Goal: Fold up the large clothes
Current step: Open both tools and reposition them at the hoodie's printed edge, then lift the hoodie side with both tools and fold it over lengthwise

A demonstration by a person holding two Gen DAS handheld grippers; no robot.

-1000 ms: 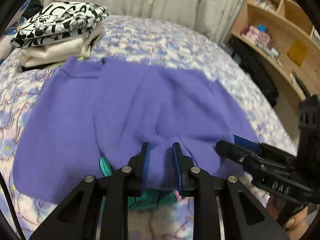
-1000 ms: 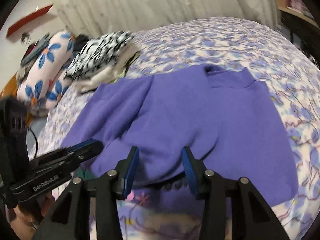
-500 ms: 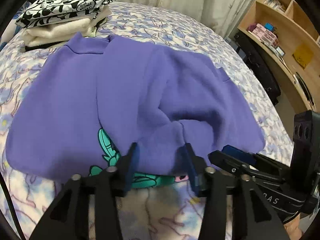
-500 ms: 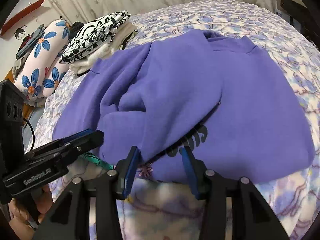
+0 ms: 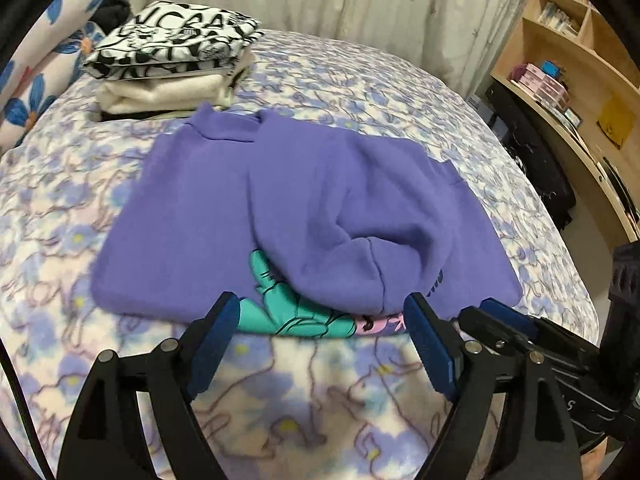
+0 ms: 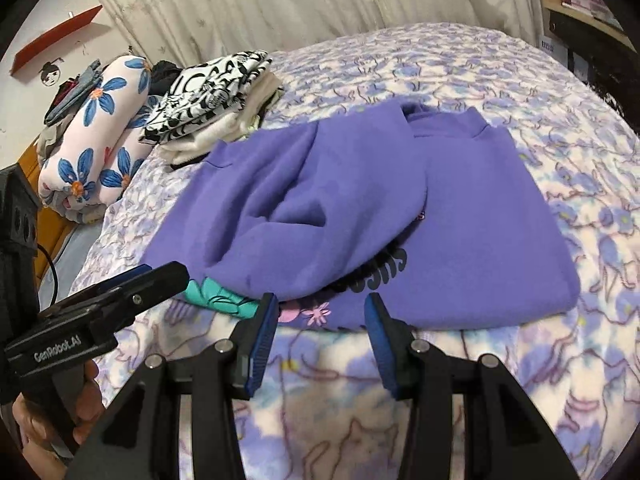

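Left wrist view: my left gripper (image 5: 320, 336) is opening, empty; my right gripper (image 6: 320, 320) gapes empty before the purple sweatshirt (image 5: 224, 216). Folded stack (image 5: 172, 60) lies behind it.

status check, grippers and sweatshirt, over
Left gripper opening, empty. Right gripper open, empty. Purple sweatshirt folded on bed, released. Nothing in the way.

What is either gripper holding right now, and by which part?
Nothing. The left gripper is opening, clear of the purple sweatshirt; the right gripper stands open and empty.
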